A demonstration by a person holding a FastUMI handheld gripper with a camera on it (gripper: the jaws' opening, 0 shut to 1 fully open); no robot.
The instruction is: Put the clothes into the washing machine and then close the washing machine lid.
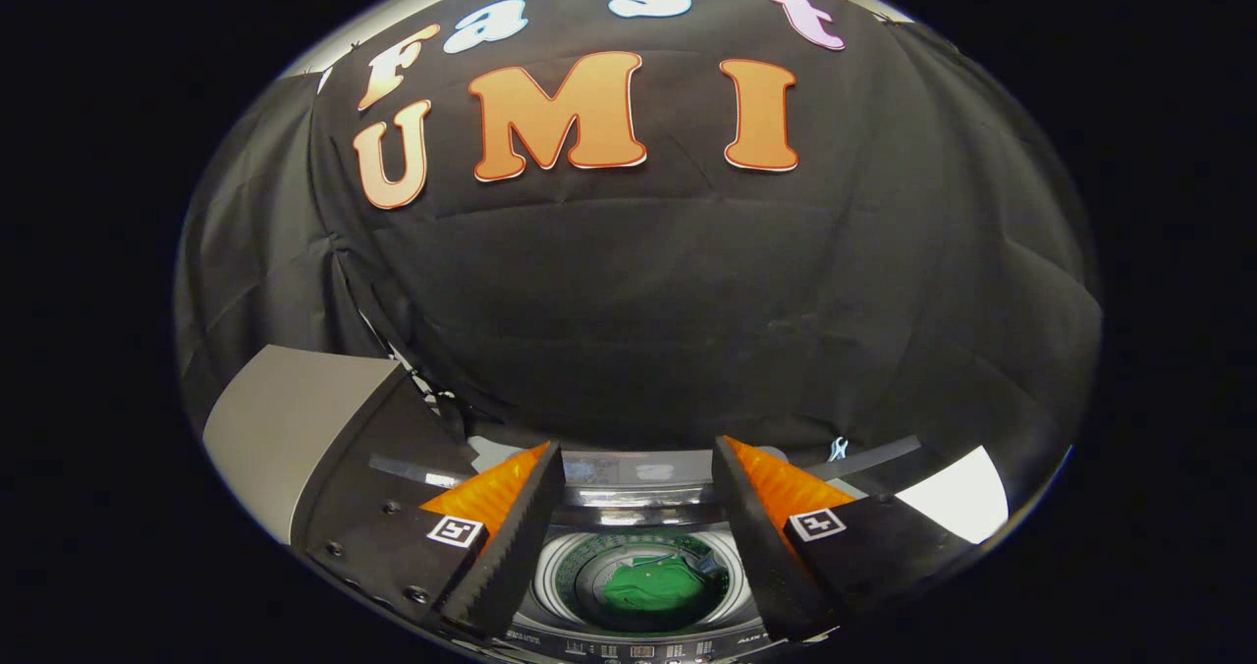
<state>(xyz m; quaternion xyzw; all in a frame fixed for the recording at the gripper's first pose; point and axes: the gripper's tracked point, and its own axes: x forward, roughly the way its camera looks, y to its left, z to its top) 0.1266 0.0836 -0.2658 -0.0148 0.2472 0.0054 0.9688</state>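
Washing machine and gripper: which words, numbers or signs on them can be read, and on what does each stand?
Washing machine, front control strip: small print, too small and blurred to read.
Square markers by the fingers: black-and-white patterns, no words.
Nothing else legible. The gripper is open above the drum holding the green garment.

tongs (638, 463) | two wedge fingers, serrated inner faces | square coded marker each | screws in left mount
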